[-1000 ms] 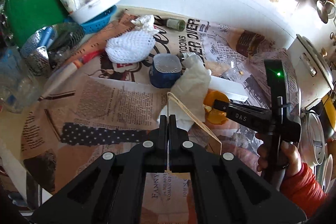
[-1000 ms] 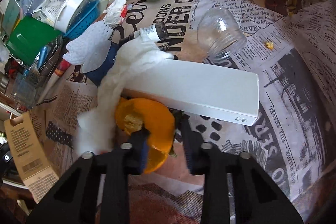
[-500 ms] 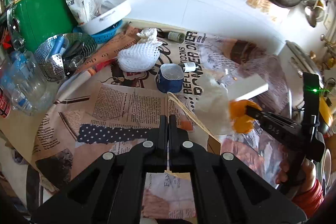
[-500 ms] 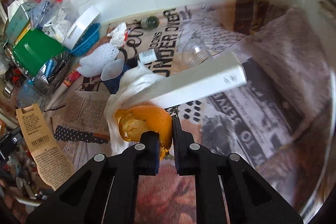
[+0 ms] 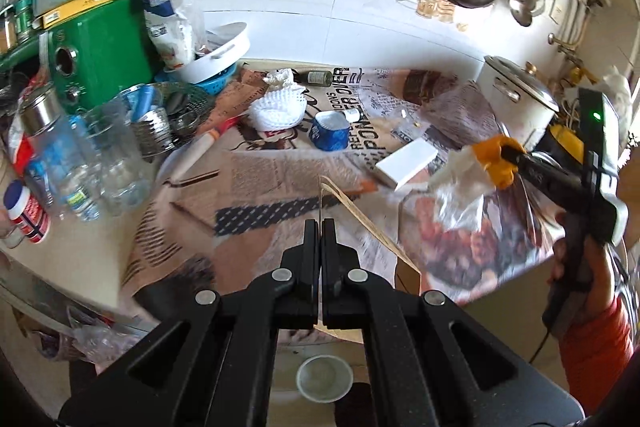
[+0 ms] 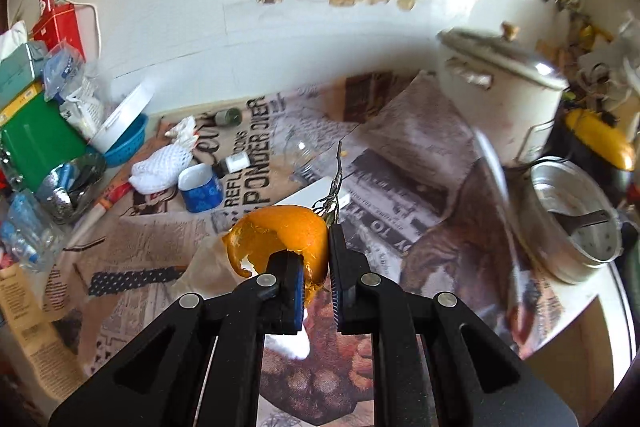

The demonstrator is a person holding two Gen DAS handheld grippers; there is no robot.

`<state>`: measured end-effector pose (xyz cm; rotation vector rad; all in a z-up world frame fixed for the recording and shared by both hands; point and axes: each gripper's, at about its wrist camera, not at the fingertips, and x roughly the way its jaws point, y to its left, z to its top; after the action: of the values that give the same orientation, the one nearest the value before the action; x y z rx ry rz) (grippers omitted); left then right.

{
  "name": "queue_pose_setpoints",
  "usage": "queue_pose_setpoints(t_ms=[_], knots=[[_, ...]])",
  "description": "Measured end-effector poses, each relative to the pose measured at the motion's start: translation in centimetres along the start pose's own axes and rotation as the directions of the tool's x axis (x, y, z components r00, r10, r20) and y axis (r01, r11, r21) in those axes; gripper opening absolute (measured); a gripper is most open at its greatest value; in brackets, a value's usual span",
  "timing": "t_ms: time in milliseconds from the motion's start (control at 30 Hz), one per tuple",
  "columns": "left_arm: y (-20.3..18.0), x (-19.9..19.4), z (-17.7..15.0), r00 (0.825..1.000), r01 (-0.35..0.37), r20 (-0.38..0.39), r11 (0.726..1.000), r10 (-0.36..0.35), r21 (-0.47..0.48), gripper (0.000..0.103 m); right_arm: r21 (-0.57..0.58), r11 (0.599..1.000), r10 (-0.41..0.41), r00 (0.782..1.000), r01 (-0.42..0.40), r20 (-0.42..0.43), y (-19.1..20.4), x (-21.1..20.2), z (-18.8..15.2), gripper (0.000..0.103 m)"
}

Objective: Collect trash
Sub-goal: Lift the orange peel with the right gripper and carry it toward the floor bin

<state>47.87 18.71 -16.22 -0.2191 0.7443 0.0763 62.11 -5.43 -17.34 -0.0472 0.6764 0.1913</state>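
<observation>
My right gripper [image 6: 314, 247] is shut on a piece of orange peel [image 6: 280, 231], held in the air above the newspaper-covered table [image 6: 400, 155]. A white tissue [image 6: 294, 347] hangs under the peel. In the left wrist view the same gripper [image 5: 506, 155] sits at the right, with the peel [image 5: 490, 165] and the dangling tissue [image 5: 460, 195]; a hand in a red sleeve holds it. My left gripper [image 5: 321, 223] is shut on the edge of a thin brown paper sheet [image 5: 372, 227], which slants down to the right.
On the newspaper lie a white box [image 5: 406, 163], a blue cup [image 5: 329, 133], a white foam net [image 5: 280, 107], a crumpled tissue [image 5: 280, 77], a small bottle [image 5: 318, 77] and a glass jar [image 6: 302, 155]. A white cooker [image 6: 496, 95] and steel pot [image 6: 576, 219] stand right, a green appliance [image 5: 100, 43] and plastic bottles [image 5: 80, 171] left.
The right gripper closed on the orange peel and lifted it, with the tissue, off the table and to the right. Both grippers rose and drew back; the left kept its paper.
</observation>
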Motion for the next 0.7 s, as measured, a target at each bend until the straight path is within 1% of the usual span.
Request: queue_pose_setpoints(t_ms=[100,200,267,333,467,500,533,567,667,700], knots=[[1.3,-1.2,-1.8,1.000,0.005,-0.009,1.000,-0.005,0.008,0.000,-0.010,1.000,-0.023,0.999,0.022,-0.034,1.3,0.1,-1.5,0.010],[2.5,-1.9,-3.4,0.999,0.014,-0.047,1.000,-0.013,0.002,0.000,0.001,0.999,-0.033,0.994,0.033,-0.101,1.8,0.7,-3.7,0.010],[2.9,-2.2,-4.2,0.998,0.016,-0.068,1.000,-0.016,-0.002,0.000,-0.026,0.997,-0.073,0.988,0.070,-0.134,2.0,1.1,-5.1,0.010],[3.0,-2.3,-4.7,0.997,0.021,-0.081,1.000,-0.021,-0.006,0.000,-0.082,0.989,-0.131,0.980,0.119,-0.149,2.0,1.5,-5.9,0.010],[2.8,-2.2,-5.8,0.996,0.011,-0.087,1.000,-0.012,-0.018,0.000,-0.196,0.948,-0.273,0.956,0.249,-0.108,1.2,3.0,-6.4,0.009],[2.7,-2.1,-5.9,0.996,0.004,-0.089,1.000,-0.006,-0.025,0.000,-0.218,0.931,-0.318,0.944,0.294,-0.083,0.8,3.7,-6.2,0.009],[2.6,-1.9,-6.1,0.996,-0.003,-0.093,0.999,0.000,-0.035,0.000,-0.229,0.920,-0.342,0.937,0.320,-0.067,0.4,4.0,-6.0,0.009],[2.6,-1.8,-6.2,0.996,-0.010,-0.094,0.999,0.006,-0.044,0.000,-0.226,0.914,-0.356,0.933,0.336,-0.051,-0.2,4.3,-5.7,0.009],[2.1,-1.4,-6.2,0.995,-0.027,-0.095,0.996,0.018,-0.088,0.000,-0.175,0.915,-0.371,0.929,0.364,-0.007,-2.3,4.0,-4.2,0.009],[1.8,-1.3,-6.2,0.996,-0.028,-0.093,0.995,0.019,-0.096,0.000,-0.155,0.919,-0.364,0.931,0.361,0.011,-3.1,3.5,-3.7,0.009]])
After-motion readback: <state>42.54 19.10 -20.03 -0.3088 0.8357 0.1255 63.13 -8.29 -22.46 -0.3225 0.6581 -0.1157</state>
